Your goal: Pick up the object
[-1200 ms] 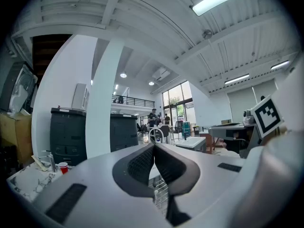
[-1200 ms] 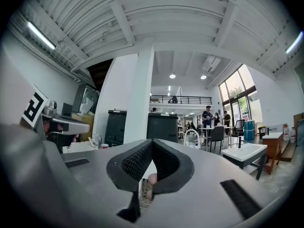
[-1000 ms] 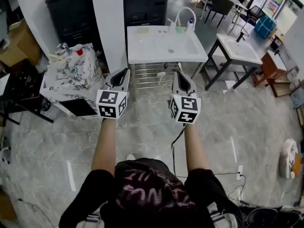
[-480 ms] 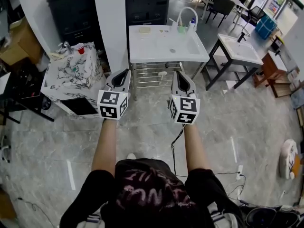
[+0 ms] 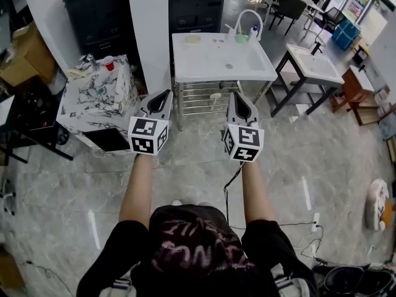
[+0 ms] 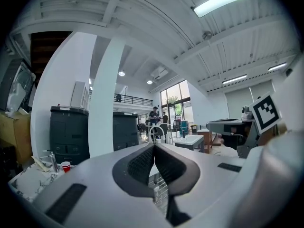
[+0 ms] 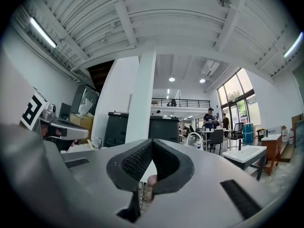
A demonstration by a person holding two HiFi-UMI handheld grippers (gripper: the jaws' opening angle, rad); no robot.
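Note:
My left gripper [image 5: 165, 94] and right gripper [image 5: 236, 96] are held side by side above the floor, both pointing at a white sink table [image 5: 197, 65]. In the left gripper view the left gripper [image 6: 153, 145] has its jaws pressed together with nothing between them. In the right gripper view the right gripper [image 7: 152, 142] is shut the same way and empty. On the sink top lie a pale flat item [image 5: 193, 39], a green cup [image 5: 241, 38] and a small bottle [image 5: 253, 31] by the faucet [image 5: 245, 18]. Nothing is held.
A marble-patterned cabinet [image 5: 93, 107] with a red cup [image 5: 109, 62] stands to the left. A wire rack [image 5: 201, 99] sits under the sink top. A second white sink table [image 5: 318, 64] stands to the right. A cable [image 5: 230, 181] runs along the floor.
The sink table and marble cabinet have slid slightly right and down in the head view. Both grippers stay shut and level in front of me.

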